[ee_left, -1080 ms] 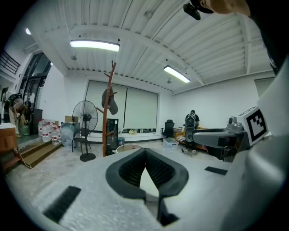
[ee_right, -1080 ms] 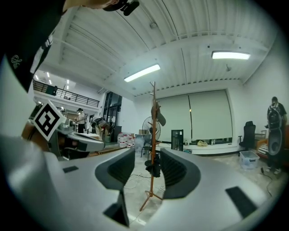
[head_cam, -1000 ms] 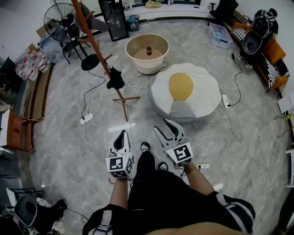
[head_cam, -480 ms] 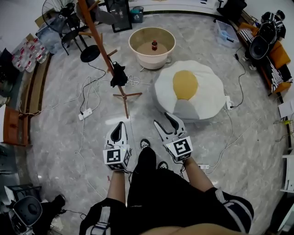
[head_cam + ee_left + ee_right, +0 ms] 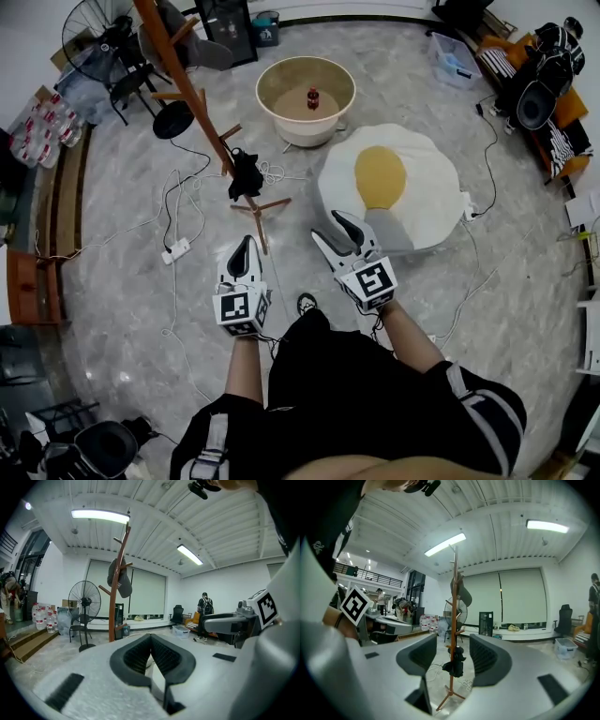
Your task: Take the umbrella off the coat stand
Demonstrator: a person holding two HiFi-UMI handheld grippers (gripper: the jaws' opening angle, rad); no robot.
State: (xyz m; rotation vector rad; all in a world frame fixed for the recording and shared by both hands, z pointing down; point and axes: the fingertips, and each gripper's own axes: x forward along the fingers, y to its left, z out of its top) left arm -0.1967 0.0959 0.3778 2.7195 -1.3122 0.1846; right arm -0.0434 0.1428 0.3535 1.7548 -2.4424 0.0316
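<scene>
**Approach to the stand, both grippers held out roughly level.** My left gripper (image 5: 246,251) has its jaws closed tip to tip, with nothing between them. My right gripper (image 5: 331,230) has its jaws about half open and empty. Through their gap, the right gripper view shows the coat stand (image 5: 452,616) and the umbrella (image 5: 454,663) on it, both well beyond reach. Both grippers are over the grey floor (image 5: 131,281), well short of the stand's foot.

**Target.** The umbrella is a black, folded bundle hanging from a short peg (image 5: 230,132) low on the wooden pole, above the three-legged foot. A grey item (image 5: 462,595) hangs much higher on the pole. An egg-shaped cushion (image 5: 384,183) lies to the right of the stand, and loose cables (image 5: 183,202) run round its base.

**Handling, as I judge it.**
- **Weight and feel:** the umbrella looks light, with soft, slack fabric over a stiffer core, so a shallow pinch on the cloth alone would likely slide.
- **Where to grip:** I would close the open right jaws across the middle of the bundle, where the core gives them something firm.
- **Attachment:** I cannot tell whether it hangs by a strap or by its handle.
- **Removal:** the stand is slim, so I would lift the umbrella up and off the peg, since a sideways pull could rock it.
</scene>
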